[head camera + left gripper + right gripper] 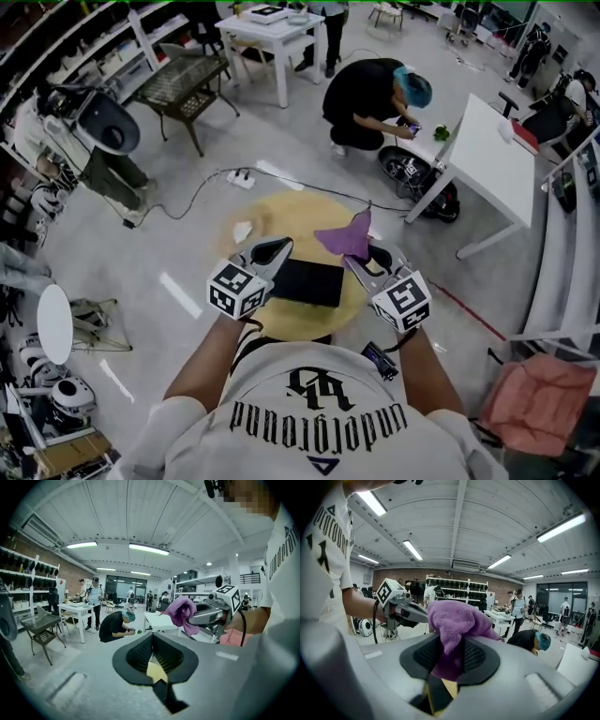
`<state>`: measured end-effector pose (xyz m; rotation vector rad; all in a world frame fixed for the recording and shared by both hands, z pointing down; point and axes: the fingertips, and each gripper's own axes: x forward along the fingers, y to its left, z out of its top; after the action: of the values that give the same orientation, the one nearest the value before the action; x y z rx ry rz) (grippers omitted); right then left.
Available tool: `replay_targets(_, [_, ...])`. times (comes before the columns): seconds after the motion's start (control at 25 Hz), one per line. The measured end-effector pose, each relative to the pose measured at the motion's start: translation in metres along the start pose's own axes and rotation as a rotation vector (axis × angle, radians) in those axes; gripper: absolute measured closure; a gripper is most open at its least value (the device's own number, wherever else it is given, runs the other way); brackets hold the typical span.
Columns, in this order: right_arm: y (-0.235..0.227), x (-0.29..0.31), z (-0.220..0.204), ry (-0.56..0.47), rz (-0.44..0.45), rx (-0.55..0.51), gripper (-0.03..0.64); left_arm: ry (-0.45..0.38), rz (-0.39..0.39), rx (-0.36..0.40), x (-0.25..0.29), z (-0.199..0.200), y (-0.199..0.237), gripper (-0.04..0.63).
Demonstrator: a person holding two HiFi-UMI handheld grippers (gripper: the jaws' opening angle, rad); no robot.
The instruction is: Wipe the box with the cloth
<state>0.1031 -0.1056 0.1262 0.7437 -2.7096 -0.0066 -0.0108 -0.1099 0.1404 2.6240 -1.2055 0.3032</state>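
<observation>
A flat black box (307, 281) lies on the round yellow table (281, 211), below and between both grippers. My right gripper (361, 258) is shut on a purple cloth (347, 236), which bunches up above its jaws. In the right gripper view the cloth (452, 618) fills the gap between the pads of the right gripper (450, 641) and spills over them. My left gripper (272, 251) hangs over the box's left end, shut with nothing in it. In the left gripper view the left gripper (152, 639) has its pads together, and the cloth (183, 612) shows at the right.
A small white scrap (243, 229) lies on the round table's left part. A person (370, 94) crouches beyond the table beside a white table (492, 159). A power strip (242, 176) with cable lies on the floor. A metal mesh table (183, 84) stands far left.
</observation>
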Motion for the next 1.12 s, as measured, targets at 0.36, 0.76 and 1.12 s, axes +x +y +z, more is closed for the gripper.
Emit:
replay_targets(0.36, [0.037,-0.006,0.014,-0.009,-0.054,0.006,0.512,-0.049,-0.068,0.034,-0.046,0.017,-0.012,0.589])
replay_targets(0.76, [0.14,-0.014,0.035,-0.026,-0.132,0.059,0.512,-0.026,-0.124,0.031,-0.167,-0.014,-0.015,0.589])
replay_targets(1.12, [0.251,-0.018,0.019,0.03,-0.162,0.098,0.512,-0.036,-0.186,-0.026,-0.24,-0.069,-0.028,0.589])
